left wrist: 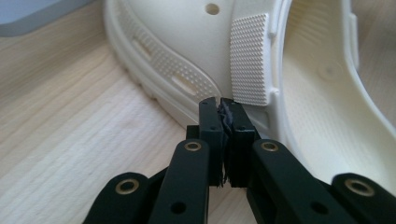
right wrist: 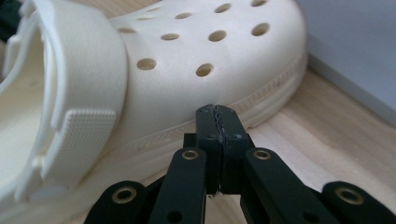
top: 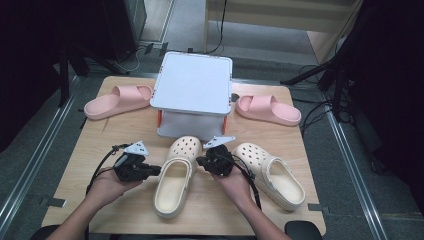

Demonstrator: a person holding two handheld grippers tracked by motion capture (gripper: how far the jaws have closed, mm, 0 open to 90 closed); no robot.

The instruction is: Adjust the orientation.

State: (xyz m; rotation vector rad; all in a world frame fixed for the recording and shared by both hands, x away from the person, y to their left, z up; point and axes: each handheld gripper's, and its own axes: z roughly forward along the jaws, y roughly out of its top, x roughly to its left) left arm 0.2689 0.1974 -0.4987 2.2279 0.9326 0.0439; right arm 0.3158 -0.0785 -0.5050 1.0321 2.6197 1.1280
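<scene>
A cream clog [top: 175, 175] lies in the middle of the wooden table [top: 90, 150], toe pointing away from me. My left gripper [top: 156, 170] sits at its left side, shut, tips close against the sole beside the textured strap pad [left wrist: 250, 58]. My right gripper [top: 200, 161] is at the clog's right side, also shut, tips against the sole edge [right wrist: 261, 105] below the perforated toe. Nothing is held between either pair of jaws. A second cream clog [top: 270, 175] lies to the right of my right hand.
A grey-white box on a stand [top: 192, 90] rises just behind the clogs. A pink slide [top: 117, 100] lies at the back left and another pink slide [top: 267, 109] at the back right. Black stands and cables ring the table on the floor.
</scene>
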